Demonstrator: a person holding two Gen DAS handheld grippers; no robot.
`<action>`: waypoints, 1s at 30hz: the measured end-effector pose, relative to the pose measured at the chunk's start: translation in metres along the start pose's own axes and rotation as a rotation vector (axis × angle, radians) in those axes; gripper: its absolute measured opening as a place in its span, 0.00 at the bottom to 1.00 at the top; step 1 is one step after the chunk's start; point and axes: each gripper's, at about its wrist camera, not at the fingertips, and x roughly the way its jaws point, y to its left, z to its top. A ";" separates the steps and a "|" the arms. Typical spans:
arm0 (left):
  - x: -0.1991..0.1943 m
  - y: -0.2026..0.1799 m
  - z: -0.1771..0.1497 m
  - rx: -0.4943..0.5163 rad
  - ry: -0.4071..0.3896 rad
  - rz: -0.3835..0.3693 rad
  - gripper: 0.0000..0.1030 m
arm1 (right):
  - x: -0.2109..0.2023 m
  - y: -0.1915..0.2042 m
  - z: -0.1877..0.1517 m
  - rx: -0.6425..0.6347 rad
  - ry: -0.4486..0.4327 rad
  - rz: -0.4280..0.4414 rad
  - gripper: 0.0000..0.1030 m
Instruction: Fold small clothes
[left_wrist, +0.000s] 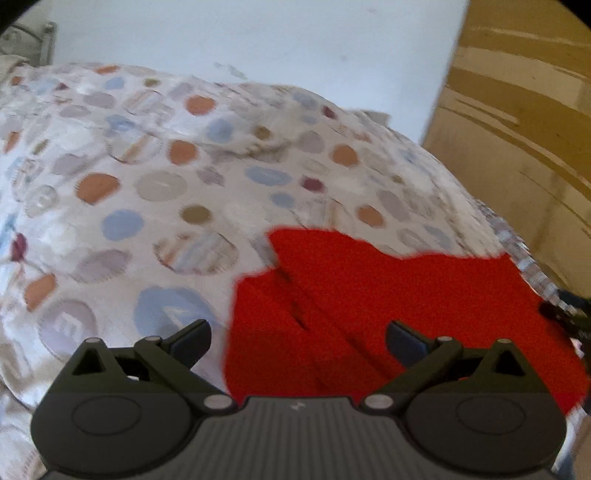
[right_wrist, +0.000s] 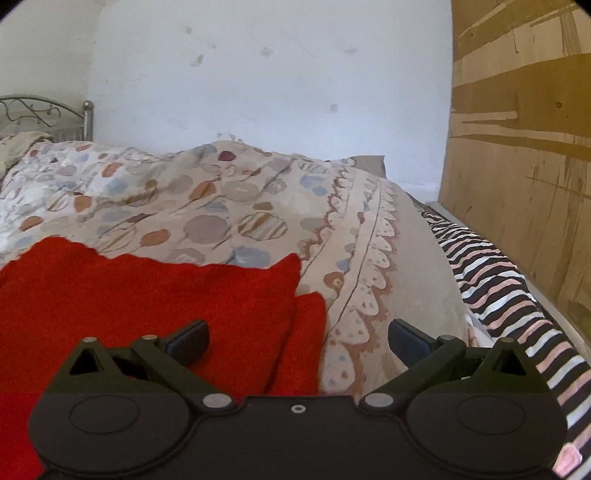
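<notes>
**Both claws empty over red garment, bad-grab risk**

My left claw (left_wrist: 298, 338) is wide open, holding nothing; my right claw (right_wrist: 297, 338) likewise. The red knit garment (right_wrist: 147, 295) lies partly folded on the dotted duvet (right_wrist: 229, 206), near the bed's right edge beside the striped sheet (right_wrist: 491, 280). Risks: pinching duvet along with knit on this soft, lumpy bed; grabbing one layer only, undoing the fold; garment sliding off the edge.

Dotted quilt (right_wrist: 221, 206), striped sheet (right_wrist: 495, 288), wooden board (right_wrist: 524, 166)
</notes>
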 end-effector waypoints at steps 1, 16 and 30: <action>-0.001 -0.004 -0.004 0.003 0.018 -0.021 0.93 | -0.007 0.001 -0.002 0.010 -0.004 0.003 1.00; 0.011 -0.001 -0.020 -0.176 0.138 -0.141 0.07 | -0.050 0.025 -0.022 -0.024 -0.008 0.036 1.00; -0.019 0.019 -0.056 -0.269 0.067 -0.068 0.06 | -0.072 0.038 -0.031 -0.029 -0.013 0.045 1.00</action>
